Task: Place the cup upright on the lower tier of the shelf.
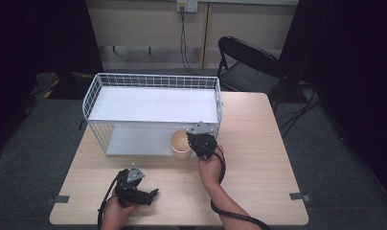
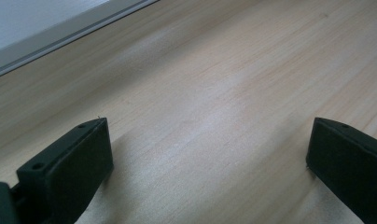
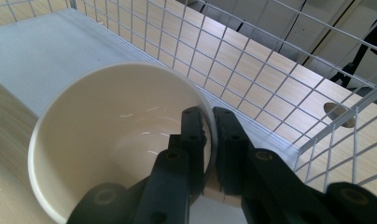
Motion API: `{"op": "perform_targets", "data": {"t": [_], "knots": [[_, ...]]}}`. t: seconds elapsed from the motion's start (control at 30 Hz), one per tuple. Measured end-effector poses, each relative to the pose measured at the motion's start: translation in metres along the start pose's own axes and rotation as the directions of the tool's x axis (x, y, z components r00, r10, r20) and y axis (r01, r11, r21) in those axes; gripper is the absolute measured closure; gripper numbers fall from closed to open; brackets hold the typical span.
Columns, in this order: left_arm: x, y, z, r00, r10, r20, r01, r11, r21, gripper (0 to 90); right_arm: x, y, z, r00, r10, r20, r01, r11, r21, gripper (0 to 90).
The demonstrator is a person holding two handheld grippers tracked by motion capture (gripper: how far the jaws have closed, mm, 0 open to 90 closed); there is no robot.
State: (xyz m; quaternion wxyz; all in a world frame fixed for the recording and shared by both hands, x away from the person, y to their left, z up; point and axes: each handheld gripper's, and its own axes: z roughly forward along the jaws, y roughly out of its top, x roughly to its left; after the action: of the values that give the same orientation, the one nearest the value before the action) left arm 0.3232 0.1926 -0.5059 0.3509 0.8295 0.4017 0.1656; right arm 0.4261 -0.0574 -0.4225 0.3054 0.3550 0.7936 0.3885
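Note:
A cream cup (image 1: pixel 180 143) stands at the front right corner of the white wire rack's lower shelf (image 1: pixel 134 141). My right gripper (image 1: pixel 197 143) is shut on the cup's rim: in the right gripper view one jaw is inside the cup (image 3: pixel 112 135) and the other outside, with the wall pinched between them at my right gripper (image 3: pixel 210 122). My left gripper (image 1: pixel 153 194) rests low over the table near the front edge, pointing right. In the left gripper view its jaws stand wide apart over bare wood, so my left gripper (image 2: pixel 207 128) is open and holds nothing.
The two-tier white wire rack (image 1: pixel 153 81) takes up the back middle of the wooden table (image 1: pixel 258 158). A black folding chair (image 1: pixel 249 64) stands behind the table's far right corner. Black cables trail from both grippers over the front edge.

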Motion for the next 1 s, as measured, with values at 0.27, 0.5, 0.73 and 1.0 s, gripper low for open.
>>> {"op": "perform_targets", "data": {"t": [0.27, 0.5, 0.73, 1.0], "knots": [[0.0, 0.0, 0.0, 1.0, 0.0, 0.0, 0.0, 1.0, 0.0, 0.0, -0.001, 0.002, 0.004, 0.9998, 0.021, -0.003, -0.021, 1.0, 0.003, 83.0], [0.0, 0.0, 0.0, 1.0, 0.0, 0.0, 0.0, 1.0, 0.0, 0.0, 0.001, 0.004, 0.007, 0.9997, 0.022, 0.009, -0.022, 1.0, 0.0, 77.5], [0.0, 0.0, 0.0, 1.0, 0.0, 0.0, 0.0, 1.0, 0.0, 0.0, 0.002, 0.005, 0.005, 0.9997, 0.015, 0.019, -0.014, 1.0, -0.012, 58.9], [0.0, 0.0, 0.0, 1.0, 0.001, 0.0, -0.001, 1.0, 0.0, 0.0, 0.002, 0.006, -0.004, 0.9921, 0.094, -0.083, -0.095, 0.995, -0.015, 35.8]]}}
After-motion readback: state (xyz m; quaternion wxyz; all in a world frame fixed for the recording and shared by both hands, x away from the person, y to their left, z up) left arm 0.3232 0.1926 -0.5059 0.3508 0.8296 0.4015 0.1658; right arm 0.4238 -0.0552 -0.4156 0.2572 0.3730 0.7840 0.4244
